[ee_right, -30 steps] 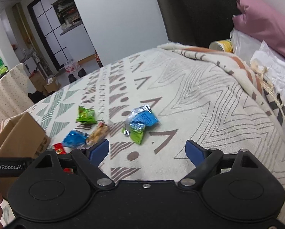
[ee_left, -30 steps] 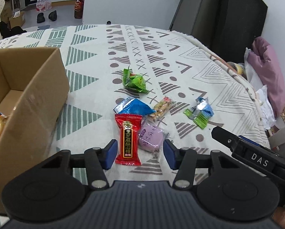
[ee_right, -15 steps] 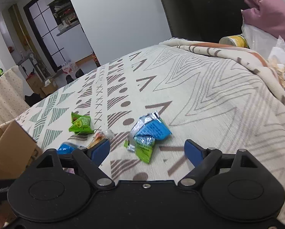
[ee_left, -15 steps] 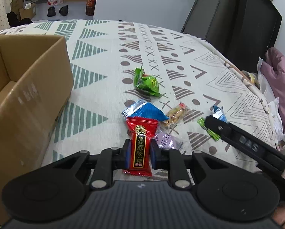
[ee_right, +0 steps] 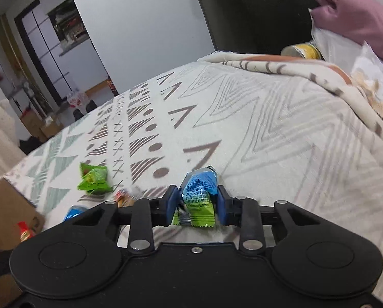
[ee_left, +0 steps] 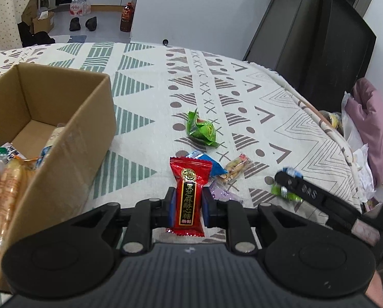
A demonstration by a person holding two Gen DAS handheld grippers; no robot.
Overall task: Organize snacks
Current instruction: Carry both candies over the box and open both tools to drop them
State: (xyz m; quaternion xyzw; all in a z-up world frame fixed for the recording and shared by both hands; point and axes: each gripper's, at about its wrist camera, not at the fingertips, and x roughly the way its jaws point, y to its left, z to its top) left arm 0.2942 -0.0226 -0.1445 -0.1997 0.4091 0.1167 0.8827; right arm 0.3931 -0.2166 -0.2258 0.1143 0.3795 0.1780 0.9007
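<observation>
My left gripper (ee_left: 187, 204) is shut on a red candy packet (ee_left: 189, 192), lifted above the patterned cloth. On the cloth beyond it lie a green packet (ee_left: 203, 131), a blue packet (ee_left: 212, 165), a clear peanut bar (ee_left: 236, 169) and a purple packet (ee_left: 223, 192). The open cardboard box (ee_left: 63, 138) stands at the left, with several snacks in its near end. My right gripper (ee_right: 196, 201) is shut on a blue-and-green packet (ee_right: 198, 197), low over the cloth. In the right wrist view the green packet (ee_right: 94, 178) lies to the left.
The right gripper's body (ee_left: 319, 197) reaches in at the lower right of the left wrist view. A pink cushion (ee_left: 371, 128) and white bags sit past the cloth's right edge. A dark cabinet (ee_left: 307, 38) stands behind. A tin (ee_right: 302, 51) lies at the far right edge.
My left gripper has lifted the red packet off the cloth and drawn back toward the box. My right gripper moved in over the blue-and-green packet and shut on it.
</observation>
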